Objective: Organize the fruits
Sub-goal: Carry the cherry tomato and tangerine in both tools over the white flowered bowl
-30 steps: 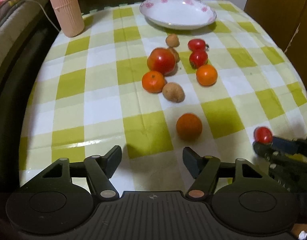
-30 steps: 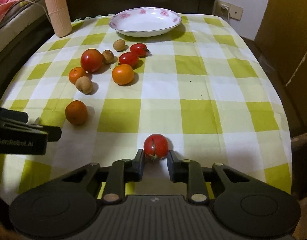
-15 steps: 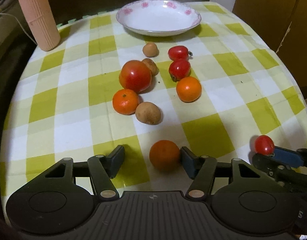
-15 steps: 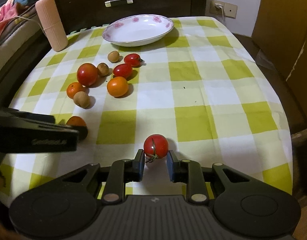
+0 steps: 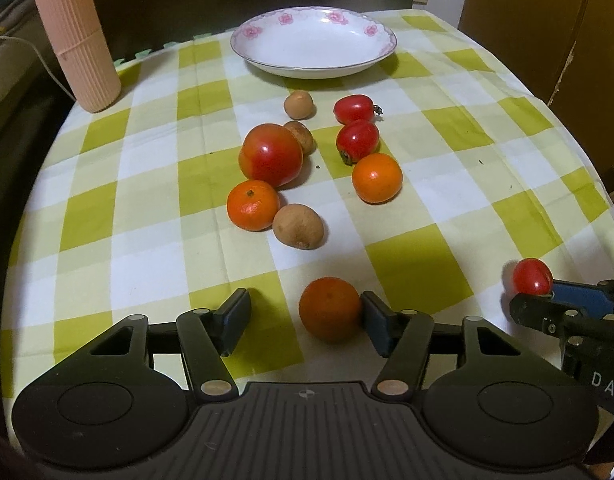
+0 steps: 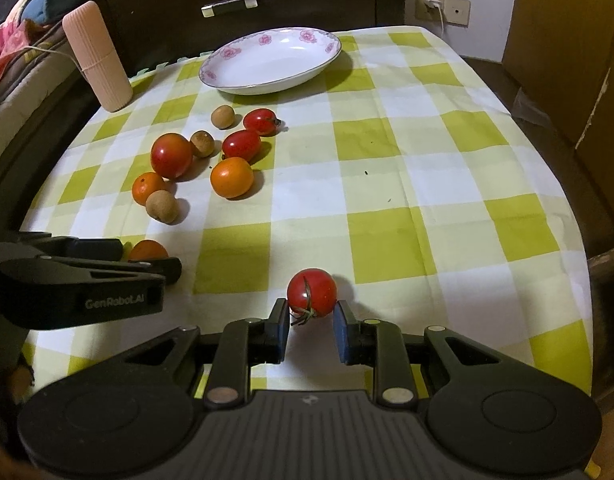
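The left tongs [image 5: 305,314] are spread wide around an orange [image 5: 330,309], whose right side touches the right finger while the left finger stands apart. The right tongs [image 6: 310,326] are spread a little, a small tomato [image 6: 312,292] just ahead of their tips on the checked surface [image 6: 407,184]. Farther off lies a cluster of oranges, tomatoes and brown fruits [image 5: 307,160]. Beyond them sits an empty plate [image 5: 314,42], with a pink cylinder [image 5: 77,36] at far left.

1. Tablecloth [image 5: 147,184]: yellow-green and white checks.
2. Plate [image 5: 381,46]: white, pink flowers round the rim.
3. Near the plate: red tomatoes [image 5: 271,155], orange tangerines [image 5: 377,178], brown longans [image 5: 298,225].
4. Left of the plate: pale pink ribbed cylinder [image 5: 75,36].
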A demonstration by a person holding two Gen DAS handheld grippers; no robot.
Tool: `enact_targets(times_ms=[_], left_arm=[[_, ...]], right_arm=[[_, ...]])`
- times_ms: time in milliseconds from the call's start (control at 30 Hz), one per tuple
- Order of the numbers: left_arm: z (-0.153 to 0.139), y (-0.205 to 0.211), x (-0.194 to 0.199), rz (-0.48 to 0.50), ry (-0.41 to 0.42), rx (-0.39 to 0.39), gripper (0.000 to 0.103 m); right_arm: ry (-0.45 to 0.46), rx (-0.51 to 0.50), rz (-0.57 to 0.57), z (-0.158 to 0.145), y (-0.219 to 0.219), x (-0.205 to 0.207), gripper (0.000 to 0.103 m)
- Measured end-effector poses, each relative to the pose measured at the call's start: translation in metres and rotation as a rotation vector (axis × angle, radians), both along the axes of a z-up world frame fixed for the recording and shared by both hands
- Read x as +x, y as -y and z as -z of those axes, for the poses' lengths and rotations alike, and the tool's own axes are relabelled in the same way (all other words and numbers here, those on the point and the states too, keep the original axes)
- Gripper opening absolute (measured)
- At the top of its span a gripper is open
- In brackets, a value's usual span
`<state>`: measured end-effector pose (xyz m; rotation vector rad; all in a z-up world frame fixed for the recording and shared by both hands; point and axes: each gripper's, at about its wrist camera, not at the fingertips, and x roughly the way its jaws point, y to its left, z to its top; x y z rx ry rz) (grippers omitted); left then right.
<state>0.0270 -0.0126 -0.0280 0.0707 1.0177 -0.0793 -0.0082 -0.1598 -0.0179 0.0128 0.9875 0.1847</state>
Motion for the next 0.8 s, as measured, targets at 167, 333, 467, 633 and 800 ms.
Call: enact_targets(times_ms=[167,333,467,633,800], left_arm=[[-0.004,-0.007,-0.002,-0.017,-0.014,-0.027,0.045],[-0.005,-0.011,-0.001,-0.026,-0.023,-0.057,0.040],[-0.006,-0.013,0.000,-0.027,-0.024,-0.063,0.039],[-0.012,-0.017,0.002,-0.045,-0.014,-0.099,0.039],[-0.020,-0.019,0.005,-0.046,0.002,-0.125,0.039]], right_arm=[[0.006,0.005,0.000,-0.002,-0.001,-0.001,0.023],[0.015,0.014,-0.001,-0.006,-0.001,0.001,0.023],[0.031,0.010,-0.009,-0.009,-0.004,0.005,0.023],[0.042,0.014,-0.016,-0.013,-0.007,0.011,0.023],[0.051,0.035,-0.020,-0.018,-0.008,0.019,0.023]])
